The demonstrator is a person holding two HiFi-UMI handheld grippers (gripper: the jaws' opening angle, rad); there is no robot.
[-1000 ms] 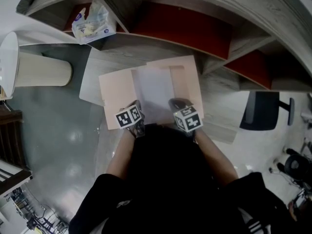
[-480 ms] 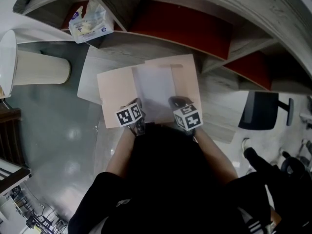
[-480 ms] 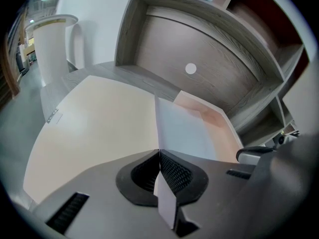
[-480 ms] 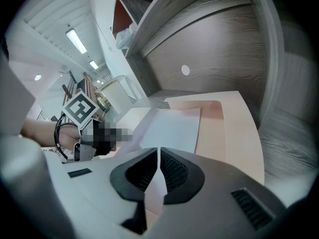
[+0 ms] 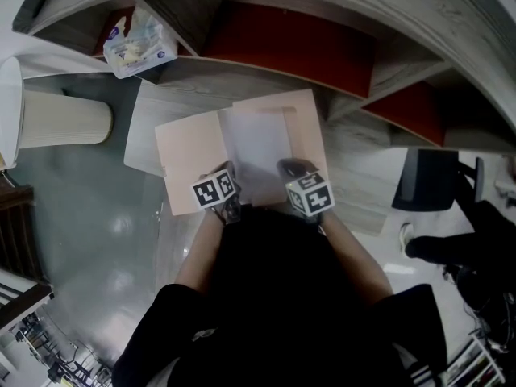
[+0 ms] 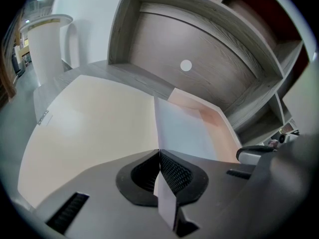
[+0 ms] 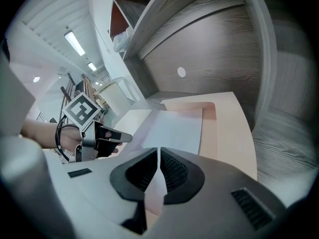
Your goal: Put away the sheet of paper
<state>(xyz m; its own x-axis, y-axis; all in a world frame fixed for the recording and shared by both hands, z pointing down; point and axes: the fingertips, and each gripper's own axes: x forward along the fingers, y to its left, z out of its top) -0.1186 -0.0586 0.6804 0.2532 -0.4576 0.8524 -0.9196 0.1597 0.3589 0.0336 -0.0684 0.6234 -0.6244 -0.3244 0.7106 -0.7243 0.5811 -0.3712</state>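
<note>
A white sheet of paper (image 5: 260, 150) lies over an open pale-pink folder (image 5: 187, 147) on the wooden desk. My left gripper (image 5: 229, 204) is shut on the sheet's near left edge, and the paper runs between its jaws in the left gripper view (image 6: 179, 131). My right gripper (image 5: 292, 170) is shut on the near right edge of the same sheet (image 7: 174, 128). The folder's right half (image 7: 234, 128) has a pocket at its far end. From the right gripper view the left gripper (image 7: 119, 137) shows at the left.
A curved grey shelf unit (image 5: 339, 22) with red back panels stands behind the desk. A tissue pack (image 5: 139, 43) sits in its left compartment. A white ribbed bin (image 5: 60, 118) stands on the floor at left. A dark chair (image 5: 423, 180) and a person's leg (image 5: 451, 244) are at right.
Both grippers keep their hold on the sheet with almost no motion. At the right, a person's leg has come into view beside the chair and moved up.
</note>
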